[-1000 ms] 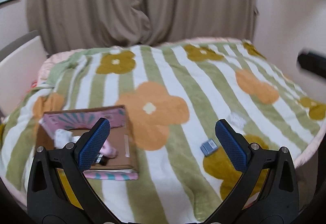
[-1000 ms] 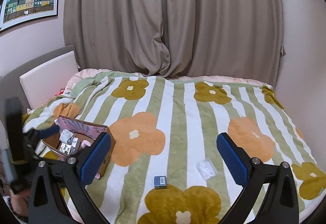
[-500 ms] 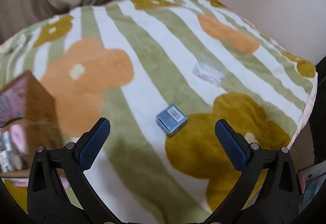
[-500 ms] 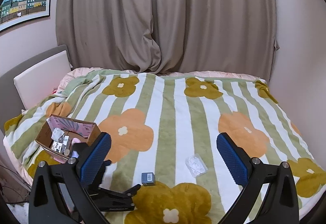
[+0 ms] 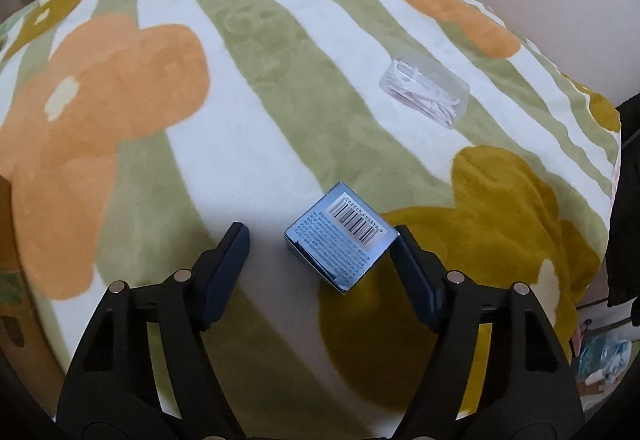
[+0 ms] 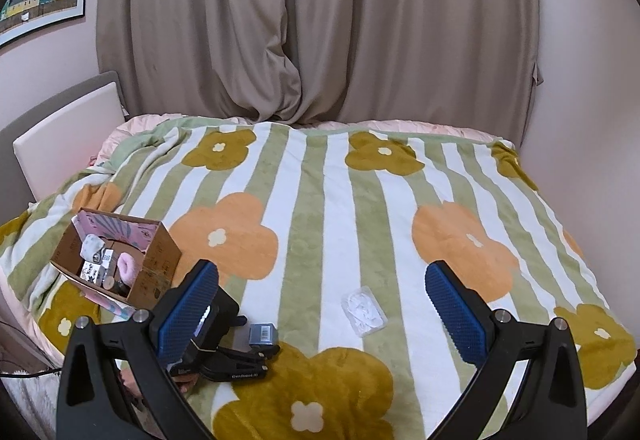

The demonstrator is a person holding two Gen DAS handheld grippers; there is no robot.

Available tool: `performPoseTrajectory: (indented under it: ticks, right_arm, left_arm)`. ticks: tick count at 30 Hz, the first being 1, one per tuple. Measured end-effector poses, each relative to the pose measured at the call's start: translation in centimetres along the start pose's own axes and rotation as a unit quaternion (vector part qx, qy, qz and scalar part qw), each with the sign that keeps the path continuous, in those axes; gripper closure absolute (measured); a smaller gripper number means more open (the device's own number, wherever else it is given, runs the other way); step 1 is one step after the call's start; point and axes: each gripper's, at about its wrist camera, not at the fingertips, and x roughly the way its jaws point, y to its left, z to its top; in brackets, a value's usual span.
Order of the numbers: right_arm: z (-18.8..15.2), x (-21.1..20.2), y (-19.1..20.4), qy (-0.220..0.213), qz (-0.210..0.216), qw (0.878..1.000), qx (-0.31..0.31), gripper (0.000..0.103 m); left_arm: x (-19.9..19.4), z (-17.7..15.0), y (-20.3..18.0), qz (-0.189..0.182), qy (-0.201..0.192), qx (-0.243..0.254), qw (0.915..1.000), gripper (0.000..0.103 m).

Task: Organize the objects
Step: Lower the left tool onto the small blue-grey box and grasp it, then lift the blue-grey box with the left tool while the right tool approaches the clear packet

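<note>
A small blue box with a barcode (image 5: 342, 236) lies on the flowered blanket (image 5: 256, 144). My left gripper (image 5: 322, 246) is open and low over the blanket, with the box between its fingers; the right finger (image 5: 416, 272) is close to the box's corner. The box (image 6: 263, 333) and the left gripper (image 6: 256, 336) also show in the right wrist view. A clear plastic packet of white sticks (image 5: 425, 91) lies farther right on the blanket (image 6: 304, 224), also in the right wrist view (image 6: 363, 310). My right gripper (image 6: 320, 308) is open and empty, held high above the bed.
A cardboard box (image 6: 114, 254) with several small items stands at the bed's left side. Curtains (image 6: 320, 20) hang behind the bed, a headboard (image 6: 64, 128) is at the left, and the bed's right edge (image 5: 600, 168) drops to a cluttered floor.
My left gripper has swung right from the cardboard box and dropped down around the small blue box. The right gripper has risen slightly and stays open.
</note>
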Motion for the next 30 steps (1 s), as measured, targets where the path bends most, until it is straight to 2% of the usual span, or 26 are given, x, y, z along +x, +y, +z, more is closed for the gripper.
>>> performPoseTrajectory:
  ticks: [1,4,19,25,30]
  right_arm:
    - [0.0,0.1,-0.1,0.001,0.000,1.000,0.001,0.000]
    - [-0.1,0.4,-0.2,0.004,0.001,1.000,0.002,0.000]
    - [-0.1,0.7,0.2,0.004,0.004,1.000,0.002,0.000]
    - [-0.3,0.0,0.4,-0.003,0.000,1.000,0.005,0.000]
    - [-0.2,-0.8,0.3,-0.012,0.001,1.000,0.013,0.000]
  left_arm:
    - [0.0,0.0,0.0,-0.003,-0.002,0.001,1.0000,0.036]
    - [0.1,0.0,0.0,-0.028,-0.004,0.003,0.9996,0.054]
    - [-0.7,0.2,-0.4,-0.019,-0.020,0.009,0.9996,0.055]
    - [-4.0,1.1,-0.5,-0.011,-0.063,-0.004,0.9979,0.055]
    - [-9.7,1.8,-0.9,0.012,-0.120,-0.008,0.9926,0.055]
